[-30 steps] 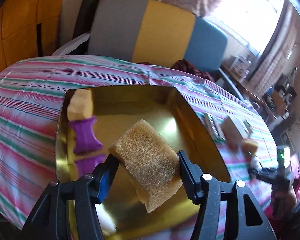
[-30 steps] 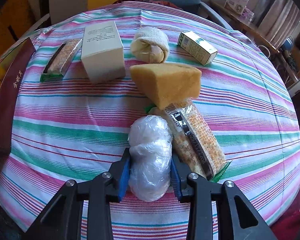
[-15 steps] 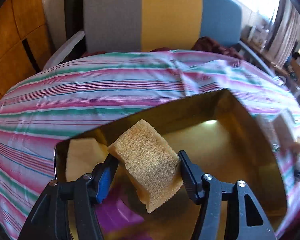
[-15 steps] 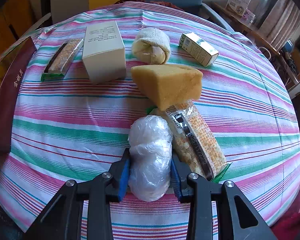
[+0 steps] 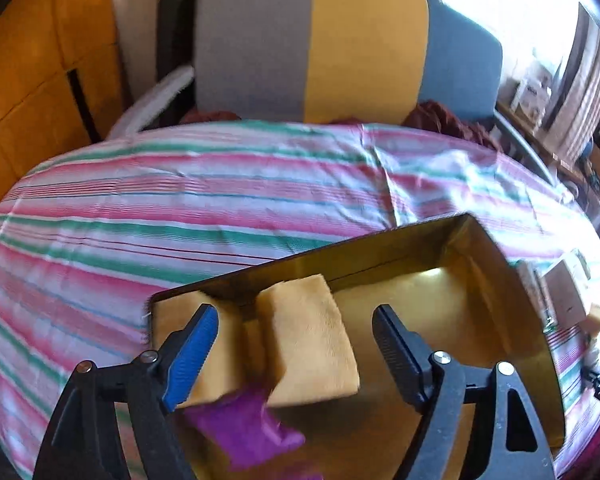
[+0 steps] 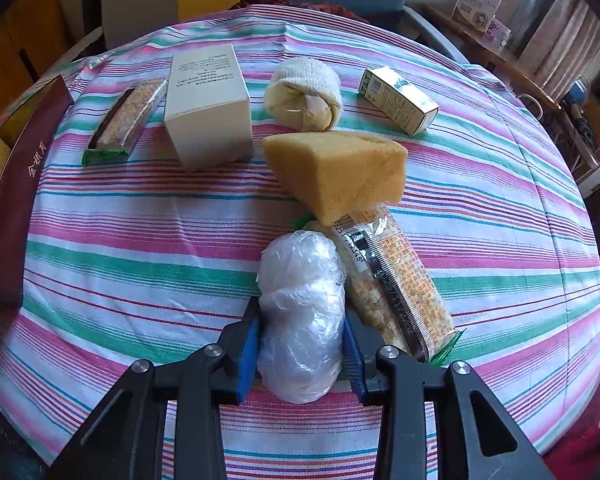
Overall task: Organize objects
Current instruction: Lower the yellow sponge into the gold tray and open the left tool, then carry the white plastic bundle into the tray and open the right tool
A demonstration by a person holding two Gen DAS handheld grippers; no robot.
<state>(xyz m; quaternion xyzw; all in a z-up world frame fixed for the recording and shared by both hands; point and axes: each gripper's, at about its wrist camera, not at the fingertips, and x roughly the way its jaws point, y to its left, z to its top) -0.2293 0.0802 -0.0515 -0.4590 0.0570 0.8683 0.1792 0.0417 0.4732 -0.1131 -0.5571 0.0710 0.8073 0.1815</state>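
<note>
My left gripper (image 5: pixel 296 330) is open above the gold-lined box (image 5: pixel 476 240). A yellow sponge (image 5: pixel 310 340) lies between its fingers, free of them, in the box beside another yellow sponge (image 5: pixel 216 360) and a purple item (image 5: pixel 244 436). My right gripper (image 6: pixel 300 346) is shut on a clear plastic-wrapped bundle (image 6: pixel 302 308) resting on the striped tablecloth (image 6: pixel 140 216). Ahead of it lie a cracker packet (image 6: pixel 396 284) and a yellow sponge wedge (image 6: pixel 340 172).
Further back stand a white carton (image 6: pixel 208 104), a second cracker packet (image 6: pixel 126 120), a rolled white cloth (image 6: pixel 306 94) and a small green-white box (image 6: pixel 398 100). The box's dark red side (image 6: pixel 16 184) is at the left. A striped chair (image 5: pixel 340 44) stands behind the table.
My left gripper has opened and let go of the yellow sponge, which now lies in the box. The right gripper has stayed shut on the bundle, barely moving.
</note>
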